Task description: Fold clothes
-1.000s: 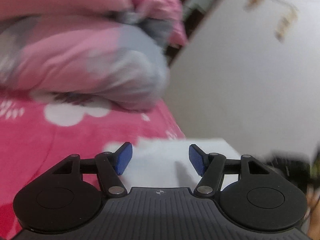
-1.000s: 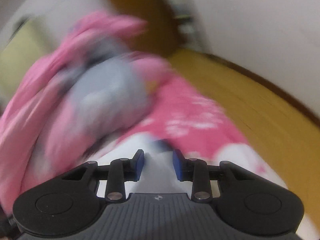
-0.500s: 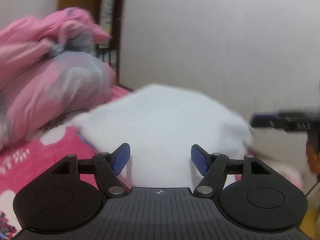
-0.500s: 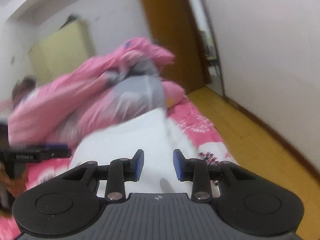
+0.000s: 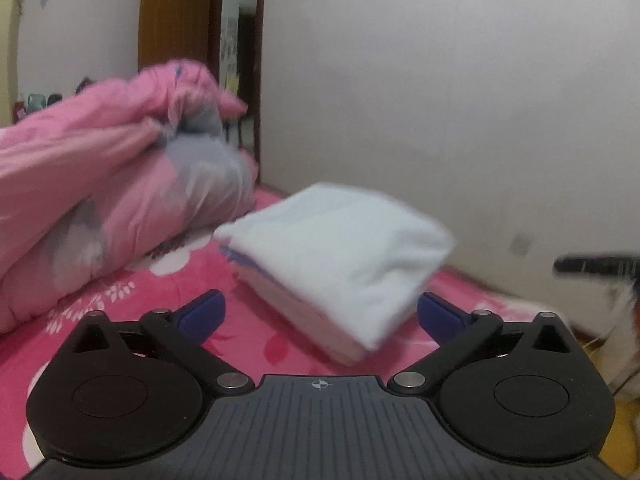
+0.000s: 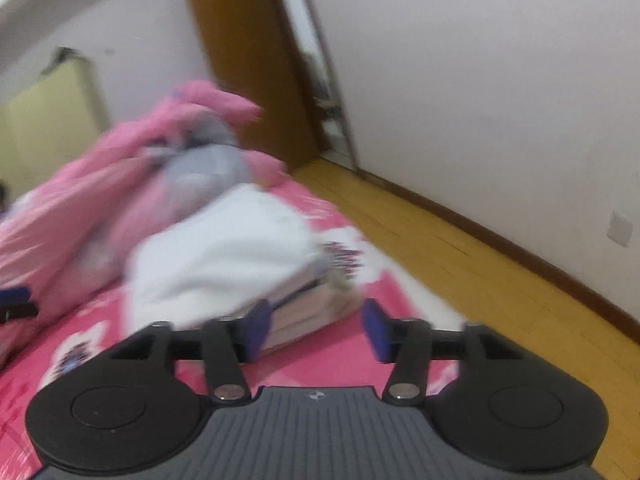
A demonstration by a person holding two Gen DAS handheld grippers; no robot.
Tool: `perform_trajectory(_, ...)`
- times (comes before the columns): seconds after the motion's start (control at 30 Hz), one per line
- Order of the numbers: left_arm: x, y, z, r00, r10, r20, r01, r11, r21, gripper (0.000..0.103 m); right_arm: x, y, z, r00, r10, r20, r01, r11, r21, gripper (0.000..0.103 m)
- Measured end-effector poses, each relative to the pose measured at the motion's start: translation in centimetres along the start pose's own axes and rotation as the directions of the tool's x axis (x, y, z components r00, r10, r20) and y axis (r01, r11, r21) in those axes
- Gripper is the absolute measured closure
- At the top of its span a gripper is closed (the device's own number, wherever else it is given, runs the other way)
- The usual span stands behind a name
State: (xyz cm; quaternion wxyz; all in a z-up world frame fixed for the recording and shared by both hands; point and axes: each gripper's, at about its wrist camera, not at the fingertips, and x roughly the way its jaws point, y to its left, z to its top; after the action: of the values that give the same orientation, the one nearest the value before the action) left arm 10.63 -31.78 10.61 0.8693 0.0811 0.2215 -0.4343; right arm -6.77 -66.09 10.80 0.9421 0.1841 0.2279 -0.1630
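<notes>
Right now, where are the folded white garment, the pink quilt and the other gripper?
folded white garment [image 5: 340, 248]: left wrist view, middle of its top face.
pink quilt [image 5: 80, 168]: left wrist view, its pink upper side.
right gripper [image 5: 592, 266]: left wrist view, blurred dark finger at the frame's edge.
</notes>
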Motion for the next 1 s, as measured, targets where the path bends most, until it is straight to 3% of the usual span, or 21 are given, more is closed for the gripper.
perform_trajectory(0.07, -4.0, -0.2, -0.3, 0.999, -0.016, 0.04, 0.016, 1.0, -0.003, 0.0, -4.1, 2.6, -2.0, 0.998, 0.042, 0.053, -0.04, 0.998, -0.045, 0.016)
perform_trajectory(0.1, -5.5, -0.9, -0.9, 0.999, -0.005, 0.051, 0.006, 1.0, -0.017, 0.0, -5.7, 3.9, -3.0, 0.995, 0.05, 0.082, -0.045, 0.997, -0.062, 0.002)
perform_trajectory(0.13, -6.2, -1.2, -1.3, 0.999, 0.0, 0.053, 0.002, 0.999, -0.032, 0.0, -7.2, 5.2, -3.9, 0.992, 0.052, 0.111, -0.044, 0.996, -0.077, 0.0)
perform_trajectory(0.2, -7.6, -1.8, -2.3, 0.998, 0.006, 0.056, -0.003, 0.998, -0.062, 0.0, -10.0, 7.9, -5.6, 0.985, 0.049, 0.166, -0.031, 0.994, -0.108, 0.0)
perform_trajectory(0.3, -9.3, -2.1, -3.7, 0.997, 0.039, 0.072, -0.033, 0.996, -0.083, 0.0, -12.5, 11.7, -7.1, 0.974, -0.011, 0.225, 0.049, 0.985, -0.166, 0.0)
perform_trajectory(0.4, -10.4, -2.5, -5.1, 0.986, 0.125, 0.108, -0.117, 0.99, -0.08, 0.0, -13.1, 15.6, -8.0, 0.959, -0.097, 0.268, 0.163, 0.958, -0.237, 0.0)
perform_trajectory(0.57, -11.0, -3.5, -6.9, 0.954, 0.26, 0.15, -0.261, 0.965, -0.014, 0.0, -12.7, 18.1, -9.3, 0.96, -0.122, 0.252, 0.183, 0.954, -0.238, 0.0)
perform_trajectory(0.63, -10.8, -3.6, -7.1, 0.95, 0.282, 0.131, -0.283, 0.959, -0.006, 0.0, -12.3, 18.3, -9.4, 0.962, -0.138, 0.236, 0.188, 0.961, -0.204, 0.0)
perform_trajectory(0.8, -10.5, -4.2, -7.7, 0.953, 0.285, 0.101, -0.289, 0.957, 0.021, 0.0, -12.1, 18.4, -9.5, 0.958, -0.18, 0.221, 0.209, 0.971, -0.113, 0.0)
perform_trajectory(1.0, -11.1, -3.6, -8.4, 0.962, 0.256, 0.095, -0.248, 0.965, -0.082, 0.0, -11.7, 19.8, -9.7, 0.949, -0.22, 0.226, 0.253, 0.959, -0.128, 0.0)
